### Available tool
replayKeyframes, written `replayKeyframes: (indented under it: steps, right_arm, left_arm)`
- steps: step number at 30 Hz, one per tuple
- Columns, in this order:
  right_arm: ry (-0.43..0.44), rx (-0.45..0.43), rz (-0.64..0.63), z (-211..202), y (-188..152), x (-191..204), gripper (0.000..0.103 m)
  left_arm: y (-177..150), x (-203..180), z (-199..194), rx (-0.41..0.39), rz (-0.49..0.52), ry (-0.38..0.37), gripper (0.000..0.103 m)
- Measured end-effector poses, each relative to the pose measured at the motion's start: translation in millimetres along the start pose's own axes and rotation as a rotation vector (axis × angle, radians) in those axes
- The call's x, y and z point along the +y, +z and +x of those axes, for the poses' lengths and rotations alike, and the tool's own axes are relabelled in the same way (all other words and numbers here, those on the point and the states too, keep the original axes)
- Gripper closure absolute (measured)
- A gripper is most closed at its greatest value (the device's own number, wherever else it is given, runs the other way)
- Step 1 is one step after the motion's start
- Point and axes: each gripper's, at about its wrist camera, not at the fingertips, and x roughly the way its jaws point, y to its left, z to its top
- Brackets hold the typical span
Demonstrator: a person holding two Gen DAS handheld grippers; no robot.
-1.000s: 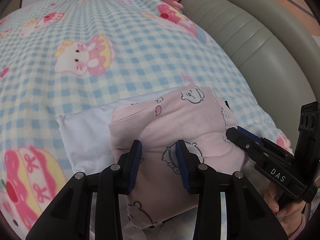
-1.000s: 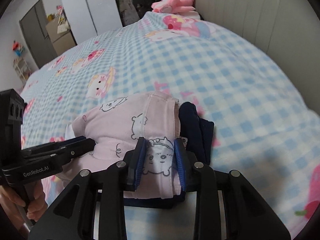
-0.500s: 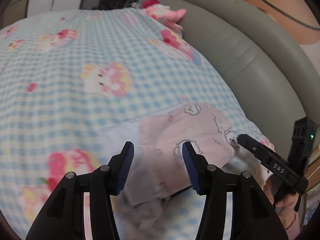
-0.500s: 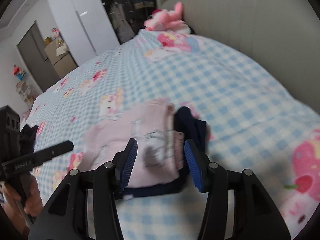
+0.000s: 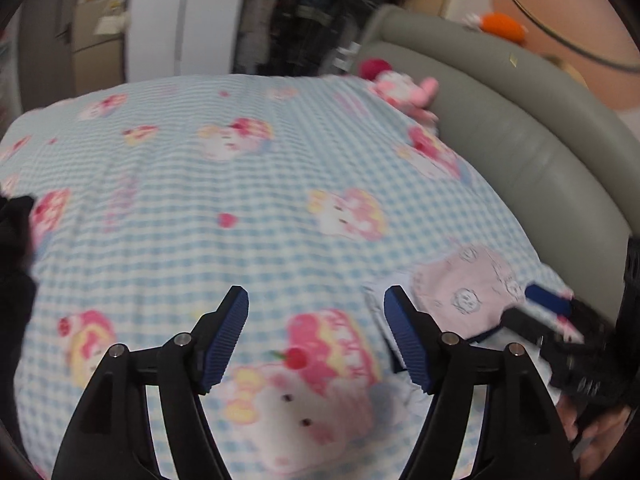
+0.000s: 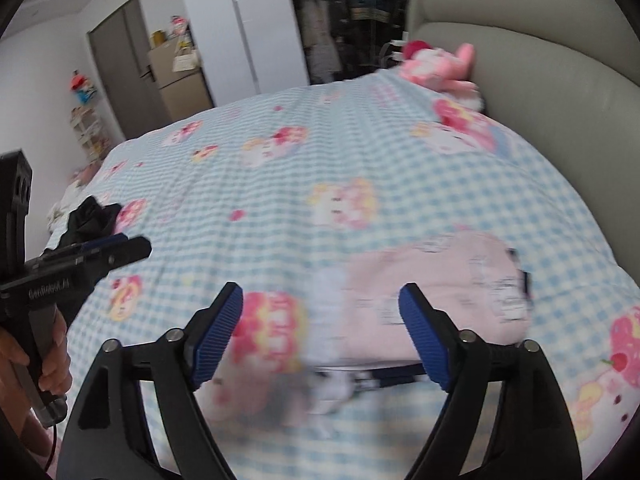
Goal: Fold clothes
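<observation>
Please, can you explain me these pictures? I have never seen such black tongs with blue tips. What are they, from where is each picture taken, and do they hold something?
They are hand-held grippers; a person holds one in each hand, and a camera on each looks forward along its fingers. One picture comes from the left gripper, the other from the right gripper.

Below is a bed with a blue checked blanket. A folded pink garment lies on it, over something dark blue and white. A black garment lies farther away, a pink plush toy near the grey headboard.

Both grippers have just been opening and hold nothing.
</observation>
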Motion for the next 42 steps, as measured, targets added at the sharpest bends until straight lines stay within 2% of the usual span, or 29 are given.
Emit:
replayKeyframes:
  steps: [6,8,13,22,32,37,42]
  right_arm:
    - [0.022,0.001,-0.051,-2.5,0.5,79.3,0.014]
    - [0.03,-0.008,-0.06,-7.6,-0.7,102.4,0.009]
    - [0.044,-0.024,-0.065,-23.2,-9.0,149.6,0.006]
    - [0.04,-0.034,-0.055,-73.4,-60.7,210.1,0.002]
    - [0.023,0.0,-0.104,-134.7,-140.8,246.8,0.001]
    - [-0.036,-0.043,-0.058,-171.4,-164.3,243.4,0.001]
    - [-0.05,0.004,-0.088,-175.7,-195.2,244.8,0.001]
  left_arm:
    - [-3.6,53.1,-44.6,-0.037,-0.006,0.09,0.024]
    - [-8.0,64.3,-58.1,-0.047,0.012,0.119,0.022]
    - [-24.7,86.5,-94.0,-0.067,0.034,0.168,0.02]
    - [-81.2,99.3,-169.1,-0.111,0.046,0.255,0.016]
    - [-177.7,107.7,-258.0,-0.151,-0.106,0.333,0.015]
    - [-216.1,95.2,-281.0,-0.142,-0.089,0.371,0.015]
    - [-245.2,77.1,-290.4,-0.138,-0.063,0.347,0.015]
